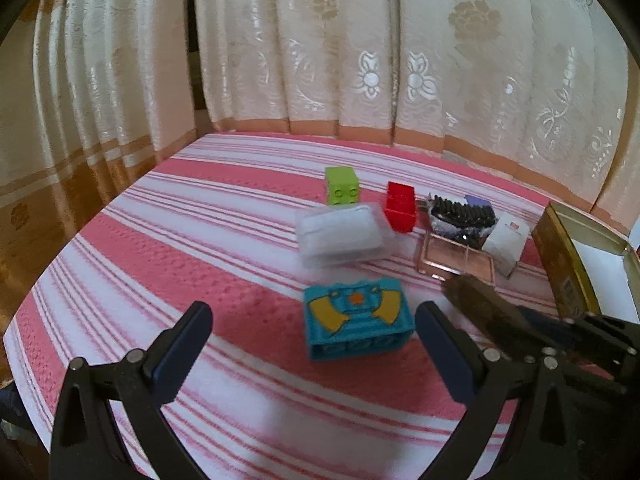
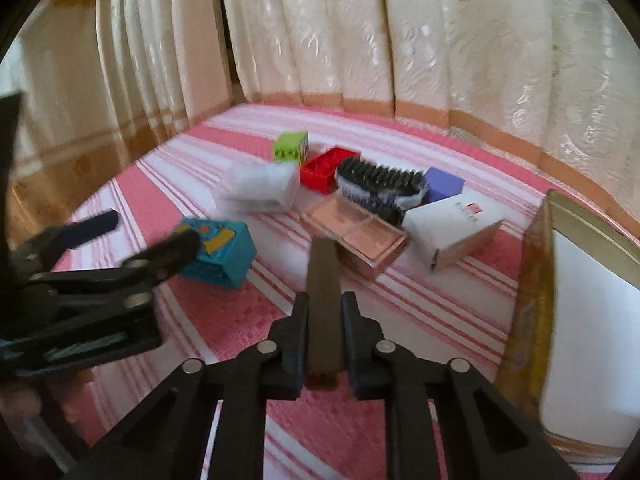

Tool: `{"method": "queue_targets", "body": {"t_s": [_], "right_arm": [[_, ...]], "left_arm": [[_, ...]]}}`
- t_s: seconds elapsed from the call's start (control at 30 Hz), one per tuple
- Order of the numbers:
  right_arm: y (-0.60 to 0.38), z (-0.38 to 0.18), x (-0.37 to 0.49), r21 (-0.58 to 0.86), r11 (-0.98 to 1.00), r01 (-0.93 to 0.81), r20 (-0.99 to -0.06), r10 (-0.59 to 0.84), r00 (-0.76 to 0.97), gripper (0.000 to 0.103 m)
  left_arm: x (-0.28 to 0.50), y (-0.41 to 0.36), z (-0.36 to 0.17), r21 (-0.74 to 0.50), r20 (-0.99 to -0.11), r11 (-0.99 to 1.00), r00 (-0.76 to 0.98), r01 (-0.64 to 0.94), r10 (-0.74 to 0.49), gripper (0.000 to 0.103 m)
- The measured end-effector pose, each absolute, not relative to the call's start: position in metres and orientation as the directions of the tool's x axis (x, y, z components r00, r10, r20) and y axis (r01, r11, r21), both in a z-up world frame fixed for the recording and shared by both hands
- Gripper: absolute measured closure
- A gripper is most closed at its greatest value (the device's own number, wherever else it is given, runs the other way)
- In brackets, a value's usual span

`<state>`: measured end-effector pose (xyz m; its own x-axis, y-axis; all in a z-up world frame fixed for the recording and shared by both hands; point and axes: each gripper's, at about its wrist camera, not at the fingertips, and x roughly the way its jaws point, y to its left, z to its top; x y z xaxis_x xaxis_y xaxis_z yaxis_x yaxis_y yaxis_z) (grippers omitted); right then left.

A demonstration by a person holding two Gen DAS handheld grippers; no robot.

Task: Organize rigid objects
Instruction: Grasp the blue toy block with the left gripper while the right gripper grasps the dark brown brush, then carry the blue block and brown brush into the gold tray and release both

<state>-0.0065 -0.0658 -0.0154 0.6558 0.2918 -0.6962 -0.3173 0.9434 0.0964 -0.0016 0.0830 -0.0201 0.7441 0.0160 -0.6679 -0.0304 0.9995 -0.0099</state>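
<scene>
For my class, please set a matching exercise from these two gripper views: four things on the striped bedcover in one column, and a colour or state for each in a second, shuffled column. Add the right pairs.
Column 1
1. toy block with the star
2. brown bar
3. studded block
4. gold tin

Column 2
A. lime green
B. open, white inside
C. teal with yellow shapes
D. clamped in the right gripper

Pairs: 1-C, 2-D, 3-A, 4-B
</scene>
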Motion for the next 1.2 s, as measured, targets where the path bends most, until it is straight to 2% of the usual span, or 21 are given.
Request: {"method": "queue_targets", "body": {"t_s": [0.13, 0.17, 0.23, 0.27, 0.33, 0.63, 1.0, 1.2], "right_arm": [[-0.088, -0.007, -0.014, 0.19, 0.934, -0.303, -0.653, 0.351, 0.671, 0.086], [-0.094, -0.005, -0.014, 0.221, 0.927, -0.302, -0.64, 0.371, 0.673, 0.086], [-0.099, -0.001, -0.017, 0.24, 0.924, -0.297, -0.612, 0.382, 0.692, 0.086], [-0.1, 0.002, -0.019, 0.234, 0.928, -0.29, -0.6, 0.373, 0.708, 0.086], [-0.1, 0.005, -0.022, 0.223, 0.934, -0.281, -0.584, 0.358, 0.728, 0.086], [-0.115, 0.011, -0.026, 0.235, 0.94, -0.246, -0.534, 0.336, 0.776, 0.086], [-0.149, 0.028, -0.046, 0.252, 0.952, -0.172, -0.436, 0.27, 0.858, 0.086], [-0.18, 0.035, -0.059, 0.233, 0.968, -0.091, -0.398, 0.181, 0.9, 0.086]], "left_arm": [[0.009, 0.073, -0.024, -0.016, -0.69, 1.0, 0.723, -0.014, -0.001, 0.001], [0.012, 0.071, -0.026, -0.011, -0.697, 1.0, 0.717, -0.017, 0.005, 0.005], [0.019, 0.068, -0.031, -0.014, -0.717, 1.0, 0.697, -0.022, 0.006, 0.019], [0.022, 0.068, -0.035, -0.023, -0.733, 0.999, 0.681, -0.022, -0.002, 0.029], [0.031, 0.068, -0.046, -0.057, -0.773, 0.998, 0.634, -0.022, -0.03, 0.038], [0.027, 0.062, -0.048, -0.037, -0.754, 0.999, 0.657, -0.036, -0.004, 0.039], [-0.002, 0.036, -0.004, 0.034, -0.621, 0.999, 0.783, -0.011, 0.03, 0.039], [-0.017, 0.003, 0.024, 0.048, -0.55, 0.997, 0.835, 0.053, -0.018, 0.039]]}}
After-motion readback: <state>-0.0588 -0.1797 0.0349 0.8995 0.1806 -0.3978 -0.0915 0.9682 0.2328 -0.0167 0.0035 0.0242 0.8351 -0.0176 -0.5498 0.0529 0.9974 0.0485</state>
